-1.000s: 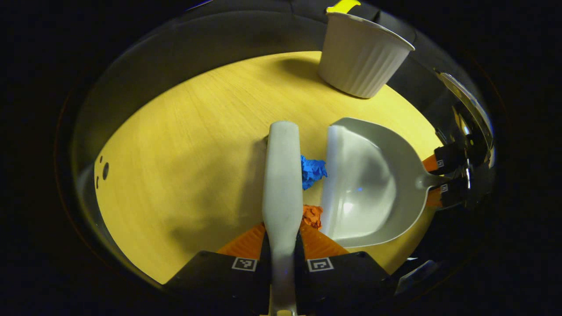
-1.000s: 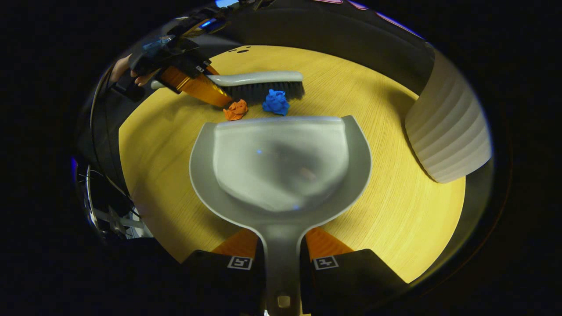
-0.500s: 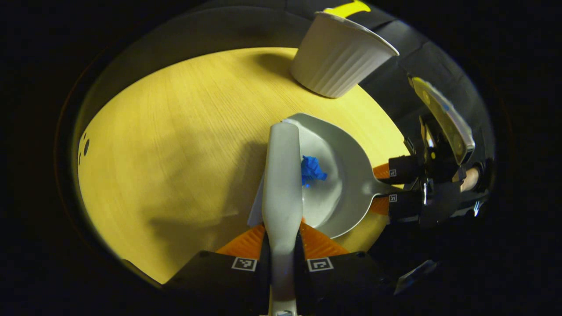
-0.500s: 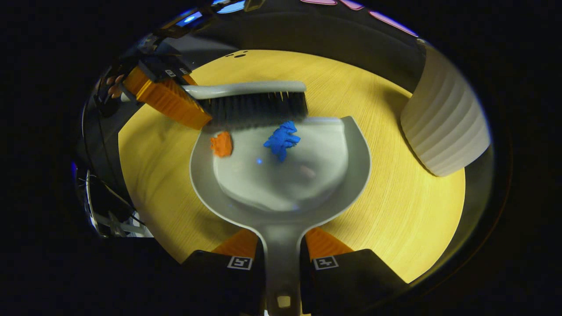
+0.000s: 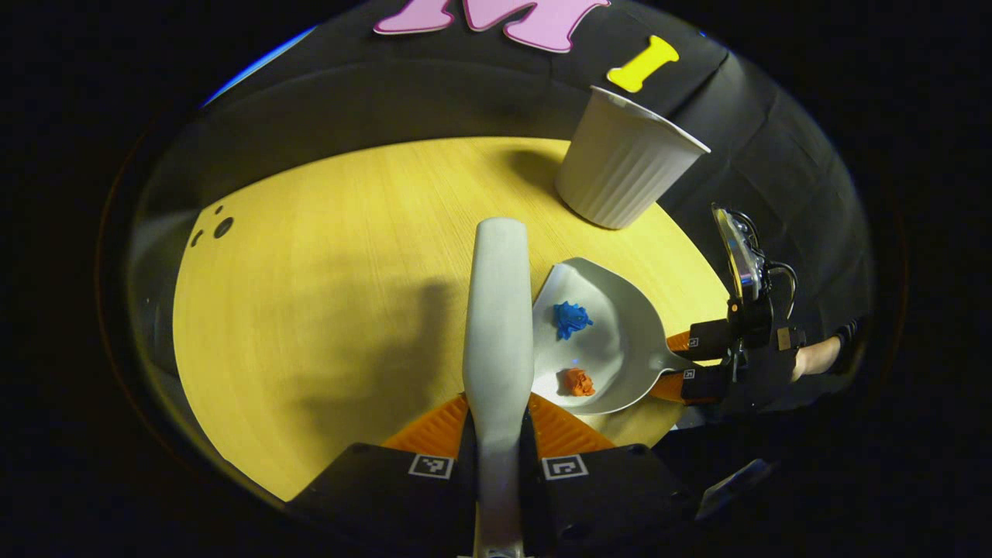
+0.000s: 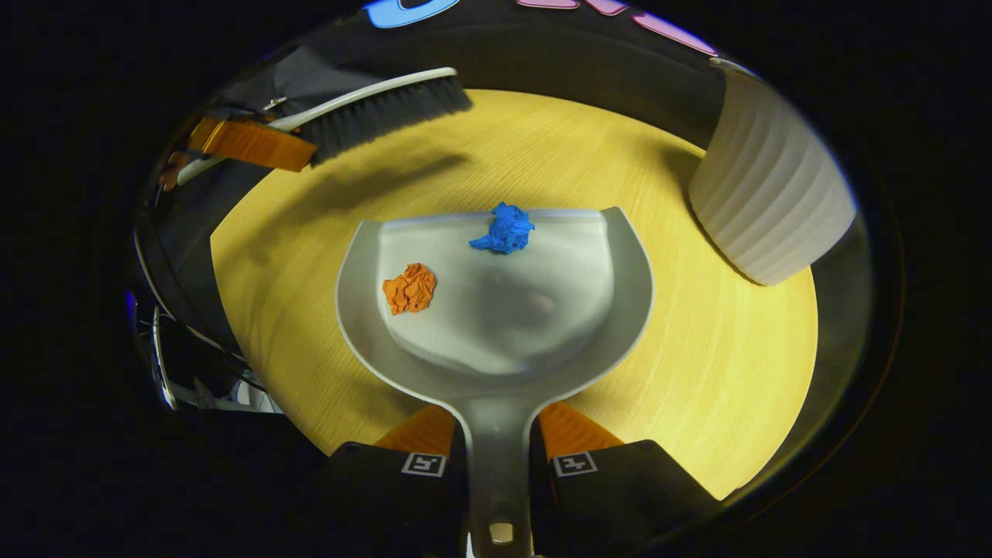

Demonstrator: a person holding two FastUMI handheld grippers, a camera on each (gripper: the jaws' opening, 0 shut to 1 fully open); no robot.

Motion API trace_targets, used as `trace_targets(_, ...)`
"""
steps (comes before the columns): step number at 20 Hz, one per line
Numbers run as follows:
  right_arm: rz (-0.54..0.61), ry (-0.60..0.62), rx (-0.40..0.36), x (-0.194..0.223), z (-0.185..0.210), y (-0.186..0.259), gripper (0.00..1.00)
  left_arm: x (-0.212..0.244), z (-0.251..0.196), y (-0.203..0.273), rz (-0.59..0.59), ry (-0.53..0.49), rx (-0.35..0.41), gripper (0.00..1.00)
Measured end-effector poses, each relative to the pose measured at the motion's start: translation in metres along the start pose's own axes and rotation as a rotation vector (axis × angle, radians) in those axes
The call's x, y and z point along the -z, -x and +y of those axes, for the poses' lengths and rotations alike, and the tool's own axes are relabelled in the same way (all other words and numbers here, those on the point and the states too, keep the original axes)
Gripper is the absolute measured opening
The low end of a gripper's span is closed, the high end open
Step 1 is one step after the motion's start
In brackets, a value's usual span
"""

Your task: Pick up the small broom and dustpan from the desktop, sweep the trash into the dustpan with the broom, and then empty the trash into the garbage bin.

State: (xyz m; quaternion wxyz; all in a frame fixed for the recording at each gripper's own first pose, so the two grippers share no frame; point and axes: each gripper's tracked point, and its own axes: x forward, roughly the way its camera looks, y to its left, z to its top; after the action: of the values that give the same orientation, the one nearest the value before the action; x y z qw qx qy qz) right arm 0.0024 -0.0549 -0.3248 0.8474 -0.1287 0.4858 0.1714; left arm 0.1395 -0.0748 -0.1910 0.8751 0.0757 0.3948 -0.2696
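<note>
Right gripper (image 6: 496, 449) clamps both fingers on the handle of a grey plastic dustpan (image 6: 496, 310) lying on the yellow wooden desktop (image 6: 697, 364), holding a crumpled orange paper scrap (image 6: 409, 287) and a blue one (image 6: 505, 229). Left gripper (image 5: 496, 430) grips a grey-handled broom (image 5: 496, 325), raised beside the pan. A white ribbed bin (image 6: 763, 201) stands near.

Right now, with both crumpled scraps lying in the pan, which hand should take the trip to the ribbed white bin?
Right. The right gripper clamps the grey plastic dustpan holding the blue paper wad and orange paper wad, beside the white ribbed garbage bin. The left gripper only carries the grey-backed broom.
</note>
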Motion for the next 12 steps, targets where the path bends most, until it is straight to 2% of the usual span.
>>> trace_targets(2,-0.018,-0.012,0.011,-0.006,-0.002,0.007,0.39,0.013,0.005,0.002,-0.039,0.024,-0.023,0.27)
trace_targets(4,-0.029,-0.014,0.027,-0.008,-0.008,0.013,0.35,0.029,0.013,-0.002,-0.065,0.036,-0.044,0.28)
trace_targets(6,-0.059,-0.012,0.049,-0.015,-0.012,0.024,0.35,0.043,0.012,-0.009,-0.087,0.067,-0.032,0.27)
trace_targets(7,-0.075,-0.009,0.063,-0.016,-0.011,0.024,0.39,0.043,0.011,-0.001,-0.094,0.095,-0.016,0.26)
trace_targets(8,-0.084,-0.01,0.078,-0.017,-0.012,0.028,0.35,0.047,0.008,-0.001,-0.092,0.112,-0.014,0.26)
trace_targets(9,-0.092,-0.015,0.091,-0.019,-0.012,0.03,0.39,0.052,0.008,0.0,-0.089,0.122,-0.018,0.27)
trace_targets(11,-0.105,-0.037,0.111,-0.019,-0.009,0.031,0.35,0.061,0.008,0.001,-0.083,0.129,-0.019,0.26)
trace_targets(12,-0.115,-0.052,0.12,-0.019,-0.007,0.03,0.38,0.063,0.007,0.002,-0.081,0.127,-0.018,0.27)
